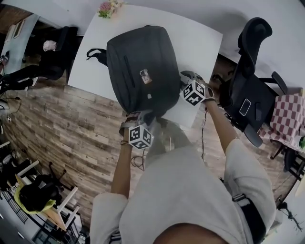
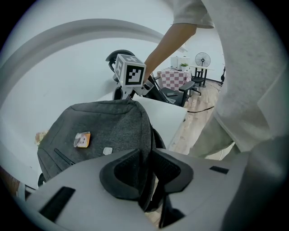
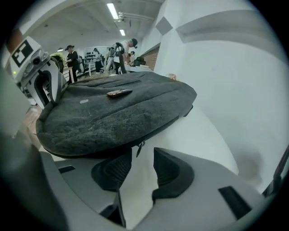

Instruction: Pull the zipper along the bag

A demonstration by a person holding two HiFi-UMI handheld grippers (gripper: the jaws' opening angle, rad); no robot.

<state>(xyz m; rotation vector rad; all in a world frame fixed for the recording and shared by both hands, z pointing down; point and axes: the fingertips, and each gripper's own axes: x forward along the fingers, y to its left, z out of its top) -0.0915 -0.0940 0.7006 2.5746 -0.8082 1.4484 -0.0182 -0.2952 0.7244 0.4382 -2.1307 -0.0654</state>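
A dark grey backpack (image 1: 138,62) lies flat on the white table (image 1: 202,38), with a small orange tag (image 1: 145,76) on its top. At the bag's near edge, my left gripper (image 1: 141,118) is shut on a fold of the rim; in the left gripper view dark fabric fills the narrow gap between the pads (image 2: 151,173). My right gripper (image 1: 183,80) sits at the bag's right near corner, resting low on the table. It is open (image 3: 143,169). The small zipper pull (image 3: 140,148) hangs from the bag's seam just ahead of the gap, and neither pad touches it.
A black office chair (image 1: 252,95) stands close to the table's right side, beside a red checkered cloth (image 1: 288,116). Flowers (image 1: 108,8) sit at the table's far edge. The wooden floor (image 1: 71,128) lies to the left and below. People stand far off (image 3: 119,56).
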